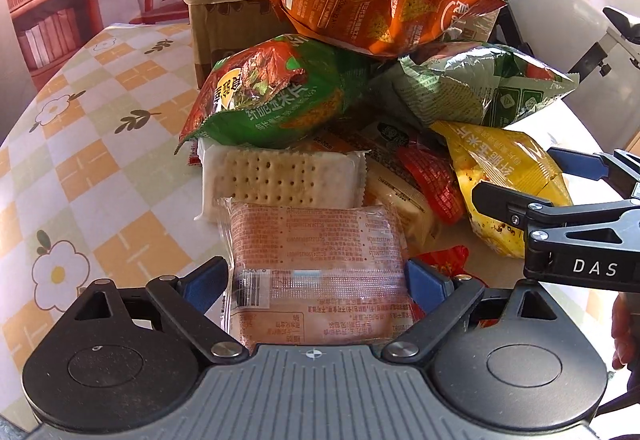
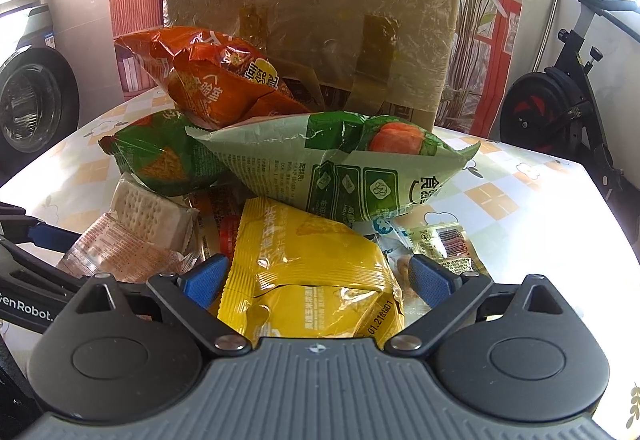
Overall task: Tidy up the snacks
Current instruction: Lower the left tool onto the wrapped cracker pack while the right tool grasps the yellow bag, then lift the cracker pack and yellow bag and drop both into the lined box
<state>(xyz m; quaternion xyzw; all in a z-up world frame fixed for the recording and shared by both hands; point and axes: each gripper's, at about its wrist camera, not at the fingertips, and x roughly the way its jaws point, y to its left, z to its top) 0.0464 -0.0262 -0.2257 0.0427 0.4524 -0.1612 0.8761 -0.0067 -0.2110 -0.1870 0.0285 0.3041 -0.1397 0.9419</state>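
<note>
Between left gripper (image 1: 316,280) open jaws, pink clear-wrapped packet (image 1: 316,240), right gripper (image 2: 316,280) open around crinkled yellow bag (image 2: 308,272)

The left gripper (image 1: 316,280) stands wide open astride a clear-wrapped pink snack packet (image 1: 316,252), cracker pack (image 1: 280,176) just ahead.

Black left gripper (image 1: 316,282), grey ribbed body, blue-padded jaws (silver rivets).

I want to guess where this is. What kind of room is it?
Probably a home living room: a flowery checked tablecloth, a black exercise bike, and a red bookshelf.
</note>
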